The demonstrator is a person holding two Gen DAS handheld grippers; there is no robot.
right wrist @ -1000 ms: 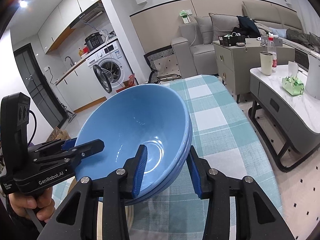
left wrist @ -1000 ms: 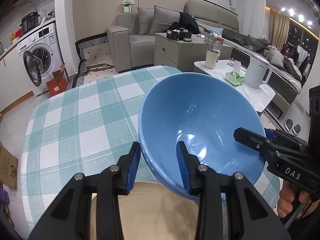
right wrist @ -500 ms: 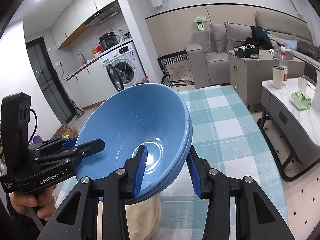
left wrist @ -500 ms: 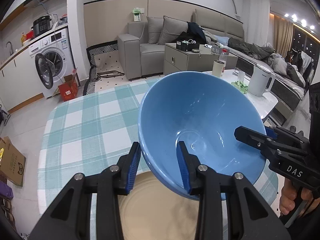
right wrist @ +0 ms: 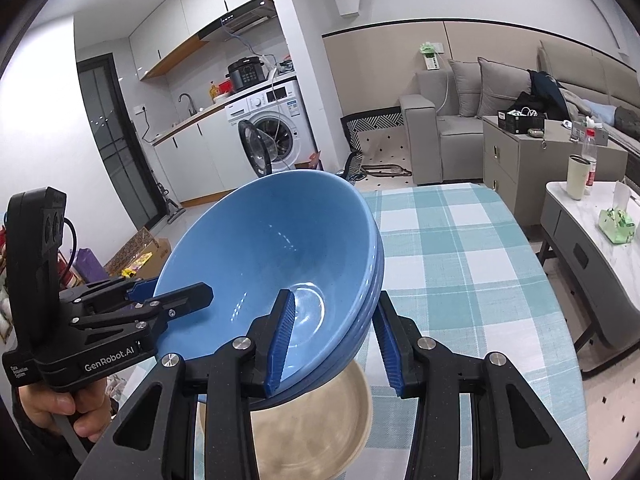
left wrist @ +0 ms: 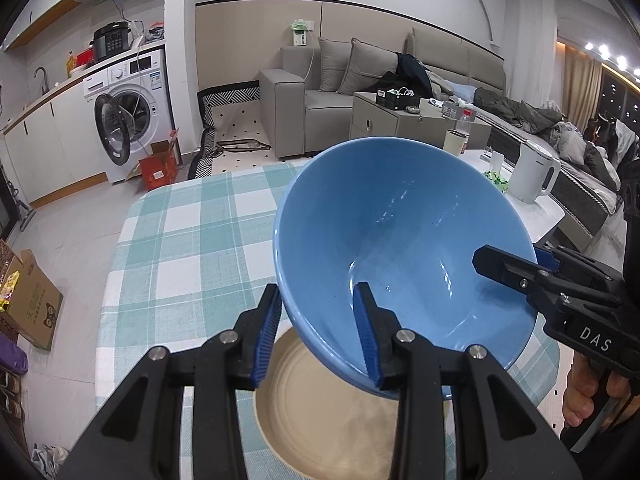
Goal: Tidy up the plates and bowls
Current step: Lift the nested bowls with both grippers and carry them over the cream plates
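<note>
Bowls held over beige plate
Left hand-held gripper and right hand-held gripper each clamp opposite rims.

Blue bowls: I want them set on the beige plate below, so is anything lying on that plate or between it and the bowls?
Nothing visible. The blue bowls hang tilted above the beige plate, whose visible surface is bare.
</note>
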